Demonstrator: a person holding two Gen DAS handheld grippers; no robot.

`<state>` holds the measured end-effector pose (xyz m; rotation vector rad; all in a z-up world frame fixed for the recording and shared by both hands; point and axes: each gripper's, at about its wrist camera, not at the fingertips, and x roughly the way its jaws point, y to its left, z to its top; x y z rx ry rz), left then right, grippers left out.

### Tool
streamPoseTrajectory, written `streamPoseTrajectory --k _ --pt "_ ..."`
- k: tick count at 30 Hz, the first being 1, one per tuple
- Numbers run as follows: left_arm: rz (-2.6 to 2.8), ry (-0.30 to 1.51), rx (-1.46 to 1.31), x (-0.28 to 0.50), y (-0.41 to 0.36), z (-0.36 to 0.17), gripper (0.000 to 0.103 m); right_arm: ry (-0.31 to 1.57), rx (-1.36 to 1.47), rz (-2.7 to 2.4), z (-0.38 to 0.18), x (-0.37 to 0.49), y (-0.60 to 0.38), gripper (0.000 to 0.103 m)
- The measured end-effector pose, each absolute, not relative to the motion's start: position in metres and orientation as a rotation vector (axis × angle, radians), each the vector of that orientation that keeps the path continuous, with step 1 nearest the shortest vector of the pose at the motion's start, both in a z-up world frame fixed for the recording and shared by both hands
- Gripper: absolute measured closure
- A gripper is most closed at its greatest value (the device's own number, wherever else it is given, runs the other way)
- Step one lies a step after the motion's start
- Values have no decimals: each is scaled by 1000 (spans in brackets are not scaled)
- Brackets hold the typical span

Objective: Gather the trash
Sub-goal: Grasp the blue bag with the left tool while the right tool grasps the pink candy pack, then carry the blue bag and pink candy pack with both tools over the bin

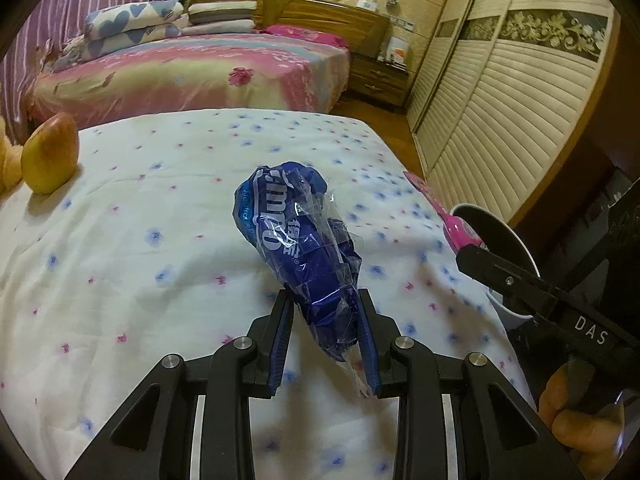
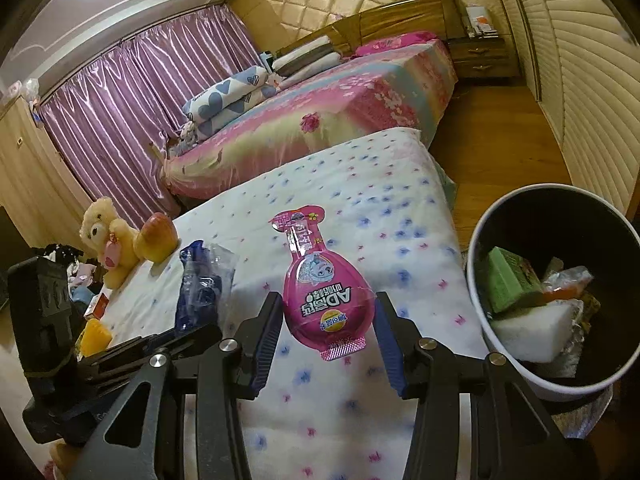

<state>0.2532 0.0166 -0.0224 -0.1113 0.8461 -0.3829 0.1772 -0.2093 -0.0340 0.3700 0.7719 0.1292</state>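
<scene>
We're in a bedroom, over a bed (image 1: 160,220) with a white quilt dotted in blue and pink flowers. Far left sit a teddy bear (image 2: 105,236) and an apple (image 1: 50,158), neither of them trash. Next along, the left gripper (image 1: 326,336) has its jaws clamped on a crumpled blue plastic wrapper (image 1: 296,240), lifted clear of the quilt; its white lettering is too creased to read. Then the right gripper (image 2: 326,344), jaws pinching a pink egg-shaped packet (image 2: 324,292) by its sides. "AD" shows upside down, followed by Chinese characters. Far right stands the trash bin (image 2: 480,300), already holding a green box and white foam. I'd say the right packet goes first: carry it over the rim before releasing, so the light foil doesn't flutter back out.
</scene>
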Motion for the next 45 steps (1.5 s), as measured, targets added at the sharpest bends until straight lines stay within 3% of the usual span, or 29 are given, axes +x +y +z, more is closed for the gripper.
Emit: streamPoseTrajectory --k 25,30,34,39,41,42,45 --pt "-404 870 -74 241 -8 -23 74 827 381 115 -50 165 -217 56" --pt "-403 894 -95 243 0 -29 74 899 334 119 -63 173 -215 54" --pt "-407 909 -114 244 2 -33 73 896 236 121 -59 175 -212 45" --pt "-411 915 -123 245 3 -36 73 926 66 134 -61 178 -201 44" --pt "-413 919 -124 246 2 -37 73 929 29 141 -62 178 -196 47" --pt "-414 920 -124 245 1 -37 73 931 18 138 -63 178 -195 58" --pt "-420 918 -123 244 0 -37 73 928 -1 126 -62 176 -192 57"
